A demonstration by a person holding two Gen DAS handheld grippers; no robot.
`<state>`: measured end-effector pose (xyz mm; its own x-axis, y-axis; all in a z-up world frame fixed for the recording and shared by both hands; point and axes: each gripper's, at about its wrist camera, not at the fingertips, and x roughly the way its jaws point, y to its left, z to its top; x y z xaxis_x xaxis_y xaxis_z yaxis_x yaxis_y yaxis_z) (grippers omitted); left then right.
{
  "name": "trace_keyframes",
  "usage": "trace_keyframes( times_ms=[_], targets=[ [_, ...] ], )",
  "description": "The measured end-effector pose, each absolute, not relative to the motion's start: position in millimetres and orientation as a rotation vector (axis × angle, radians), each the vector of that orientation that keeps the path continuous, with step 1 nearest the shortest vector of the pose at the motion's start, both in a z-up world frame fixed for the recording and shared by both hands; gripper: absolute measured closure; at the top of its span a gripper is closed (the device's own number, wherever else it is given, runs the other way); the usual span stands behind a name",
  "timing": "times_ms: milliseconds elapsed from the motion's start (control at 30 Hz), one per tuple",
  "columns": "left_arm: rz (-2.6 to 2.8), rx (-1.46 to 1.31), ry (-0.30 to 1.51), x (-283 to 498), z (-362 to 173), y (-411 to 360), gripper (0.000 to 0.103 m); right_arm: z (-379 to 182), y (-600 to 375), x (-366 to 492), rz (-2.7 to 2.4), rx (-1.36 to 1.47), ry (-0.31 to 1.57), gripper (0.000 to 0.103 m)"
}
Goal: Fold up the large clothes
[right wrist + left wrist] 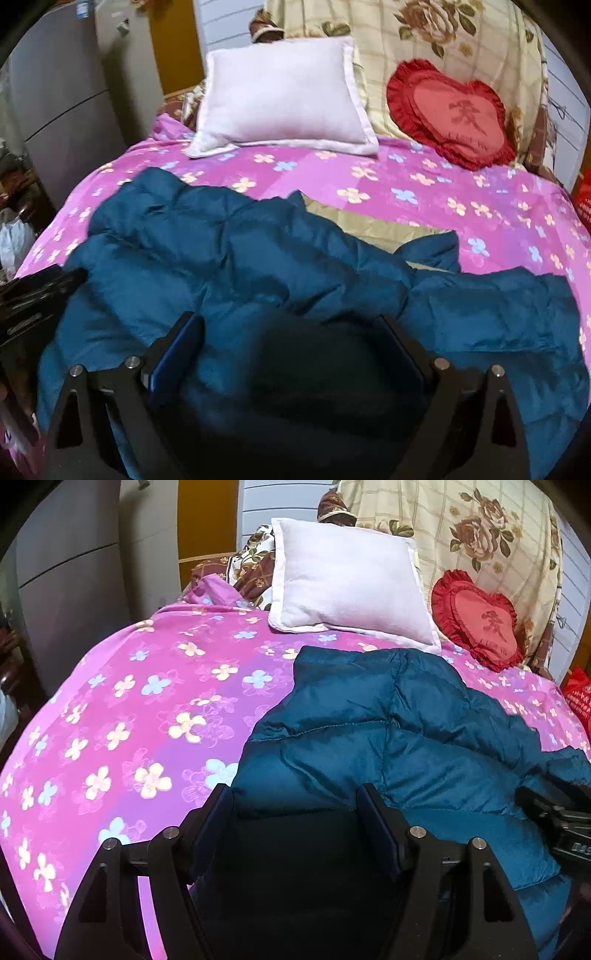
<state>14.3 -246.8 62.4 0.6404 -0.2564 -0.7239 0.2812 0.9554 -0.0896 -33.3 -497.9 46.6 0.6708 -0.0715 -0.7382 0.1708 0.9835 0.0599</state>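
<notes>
A teal puffer jacket [388, 738] lies crumpled on a bed with a pink flowered sheet [147, 701]. It also shows in the right wrist view [258, 258], with a beige lining [354, 225] exposed at its far edge. My left gripper [295, 797] is open, its jaws wide apart over the jacket's near left edge, with the fabric lying between them. My right gripper [291, 321] is open over the jacket's near middle, with the fabric between its fingers. The right gripper's body shows at the right edge of the left wrist view [561, 823].
A white pillow [351, 579] and a red heart cushion [480, 620] lean at the head of the bed against a floral quilt [480, 535]. A grey fridge [55, 92] stands left of the bed. A red bag [580, 698] sits at the right.
</notes>
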Motion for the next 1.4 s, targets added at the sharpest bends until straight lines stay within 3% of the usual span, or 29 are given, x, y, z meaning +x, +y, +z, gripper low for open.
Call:
trace_keyframes(
  times_ms=[267,567,833,1100,1400],
  targets=[
    [-0.321,0.012,0.843,15.1,60.0,-244.0,0.05,30.1,-505.6,-20.5,-0.176,0.154,0.855,0.007],
    [-0.351,0.054,0.843,5.4,69.7,-243.8,0.05,76.5,-564.0,-119.4,-0.259,0.172,0.803,0.007],
    [-0.33,0.026,0.819,10.2,51.5,-247.5,0.043,45.8,-644.4,-150.6,-0.397,0.272,0.823,0.003],
    [-0.331,-0.03,0.833,7.5,49.1,-236.0,0.039,33.5,-642.2,-148.0,-0.41,0.276,0.781,0.002],
    [-0.333,0.034,0.795,-14.7,54.1,-229.5,0.039,57.5,-628.4,-219.2,-0.439,0.266,0.753,0.001]
  ],
)
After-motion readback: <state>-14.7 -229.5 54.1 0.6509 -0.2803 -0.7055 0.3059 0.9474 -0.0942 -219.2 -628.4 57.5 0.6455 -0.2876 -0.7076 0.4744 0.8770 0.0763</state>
